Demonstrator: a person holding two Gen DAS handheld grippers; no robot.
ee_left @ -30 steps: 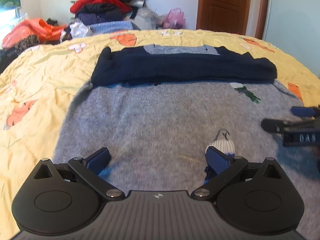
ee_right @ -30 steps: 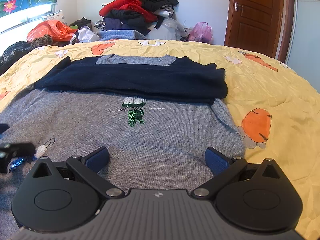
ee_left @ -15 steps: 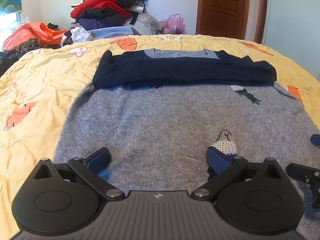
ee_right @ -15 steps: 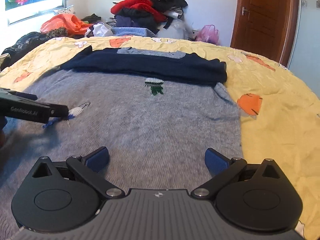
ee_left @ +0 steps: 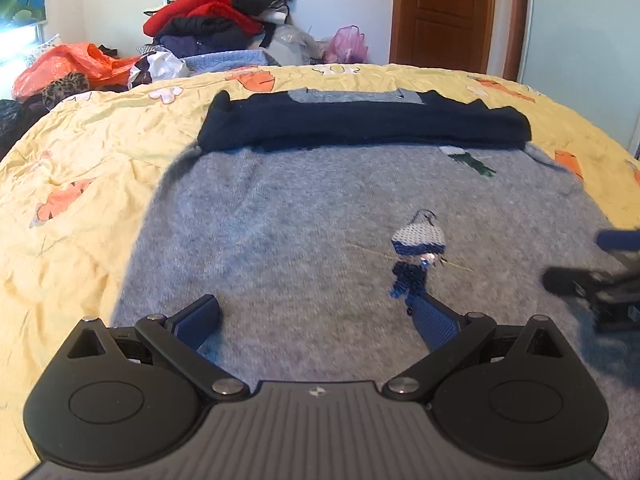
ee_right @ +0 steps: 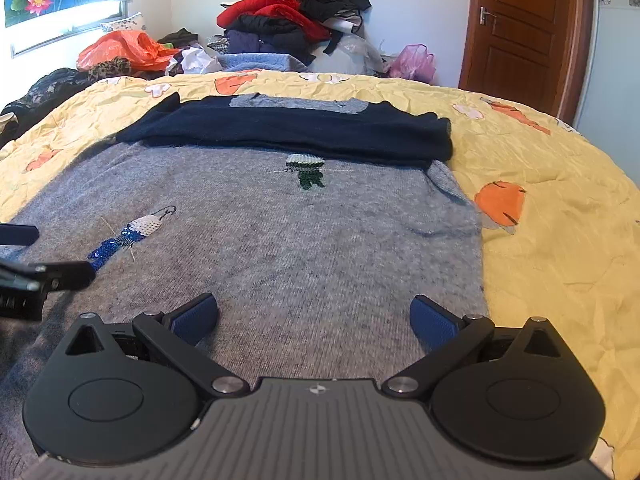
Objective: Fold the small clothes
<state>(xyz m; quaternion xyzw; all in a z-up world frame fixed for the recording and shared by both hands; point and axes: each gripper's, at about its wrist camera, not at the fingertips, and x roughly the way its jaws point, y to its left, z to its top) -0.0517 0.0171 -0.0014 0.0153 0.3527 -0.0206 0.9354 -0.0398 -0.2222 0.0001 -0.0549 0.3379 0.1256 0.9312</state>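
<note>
A grey knit sweater lies flat on the bed, its navy sleeves folded across the top. It carries a blue-and-white sequin motif and a green one. My left gripper hovers open over the sweater's lower left part, empty. Over the lower right part, near the sweater's right edge, my right gripper is open and empty. In the left wrist view the right gripper's fingers show at the right edge.
A yellow bedspread with orange prints covers the bed. A heap of clothes and an orange bag sit at the far side by the wall. A wooden door stands at back right.
Both grippers drifted over the sweater, staying open. The sequin motif now sits farther ahead of the left gripper, and the right gripper shows higher at the left view's right edge.
</note>
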